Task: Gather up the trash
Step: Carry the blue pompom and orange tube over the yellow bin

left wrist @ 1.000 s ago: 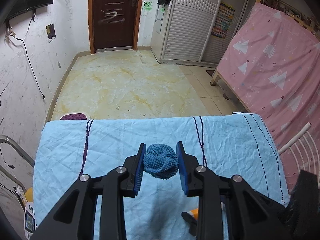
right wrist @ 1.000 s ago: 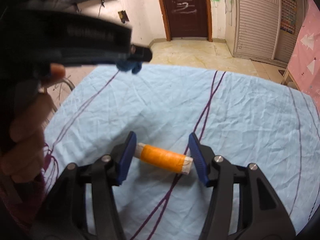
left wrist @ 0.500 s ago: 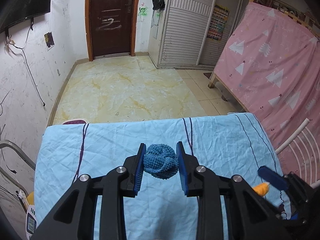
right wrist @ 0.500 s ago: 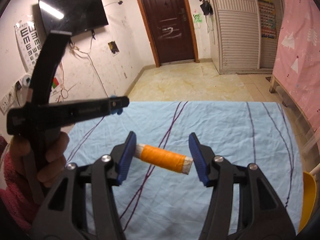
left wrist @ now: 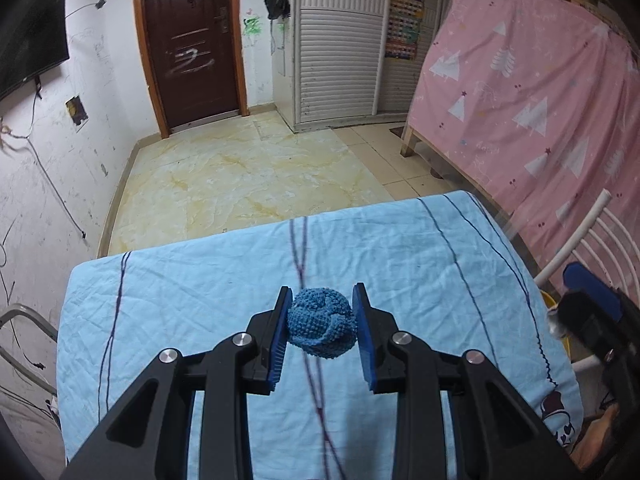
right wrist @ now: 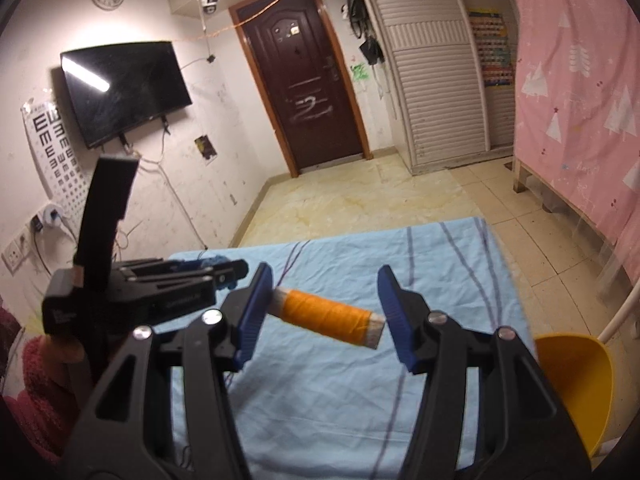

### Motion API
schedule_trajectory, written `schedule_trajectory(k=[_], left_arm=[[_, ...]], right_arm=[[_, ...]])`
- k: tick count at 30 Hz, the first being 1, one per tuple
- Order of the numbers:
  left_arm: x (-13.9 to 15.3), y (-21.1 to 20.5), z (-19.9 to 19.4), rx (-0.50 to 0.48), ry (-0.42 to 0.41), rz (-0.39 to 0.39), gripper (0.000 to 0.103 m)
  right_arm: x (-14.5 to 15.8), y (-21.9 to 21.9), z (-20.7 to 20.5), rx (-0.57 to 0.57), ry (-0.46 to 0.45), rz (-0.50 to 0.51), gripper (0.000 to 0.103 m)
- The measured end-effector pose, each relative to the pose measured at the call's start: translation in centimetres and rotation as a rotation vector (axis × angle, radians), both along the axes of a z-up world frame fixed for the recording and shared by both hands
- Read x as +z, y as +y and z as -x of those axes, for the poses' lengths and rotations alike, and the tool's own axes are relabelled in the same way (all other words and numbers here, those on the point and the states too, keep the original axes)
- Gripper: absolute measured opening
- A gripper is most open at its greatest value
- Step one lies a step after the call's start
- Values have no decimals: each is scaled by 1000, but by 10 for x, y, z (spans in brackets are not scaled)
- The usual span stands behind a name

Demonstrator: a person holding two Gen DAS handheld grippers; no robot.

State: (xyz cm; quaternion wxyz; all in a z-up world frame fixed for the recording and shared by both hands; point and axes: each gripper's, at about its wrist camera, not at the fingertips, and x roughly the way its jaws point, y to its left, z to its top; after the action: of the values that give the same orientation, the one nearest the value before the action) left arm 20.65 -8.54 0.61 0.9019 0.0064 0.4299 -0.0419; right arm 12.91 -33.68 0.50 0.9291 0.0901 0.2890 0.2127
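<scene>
Two grippers are up over the table, each with something pinched between its blue pads. The left gripper (left wrist: pixel 321 330) is closed most of the way on a blue knitted ball (left wrist: pixel 322 323), both pads pressed against its sides, and the ball hangs clear above the sheet (left wrist: pixel 200 280). The right gripper (right wrist: pixel 326 312) stands wider, clamped end to end on an orange spool (right wrist: pixel 326 316) that sits tilted between the pads, its pale far end against the right pad. It too is held off the light blue sheet (right wrist: pixel 440 272) with the thin purple lines. Just beside the table's right edge, low down, sits a yellow bin (right wrist: pixel 576 380). Beyond the table lie the tiled floor (left wrist: pixel 248 184), a dark door (right wrist: pixel 308 92), a wall TV (right wrist: pixel 124 88) and a pink curtain (left wrist: pixel 540 100)
</scene>
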Motion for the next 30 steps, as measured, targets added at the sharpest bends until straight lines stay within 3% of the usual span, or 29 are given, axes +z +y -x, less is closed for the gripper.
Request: schedule_trajectory(k=[13,30], left_arm=[[-2,-111,5,-145,12,-81,22],[-16,-234,26,-345,34,-167,22]], right_arm=[[2,-105,15,-178,-52,-28,53],[-24,-220,29,-391,-32,-40,53]])
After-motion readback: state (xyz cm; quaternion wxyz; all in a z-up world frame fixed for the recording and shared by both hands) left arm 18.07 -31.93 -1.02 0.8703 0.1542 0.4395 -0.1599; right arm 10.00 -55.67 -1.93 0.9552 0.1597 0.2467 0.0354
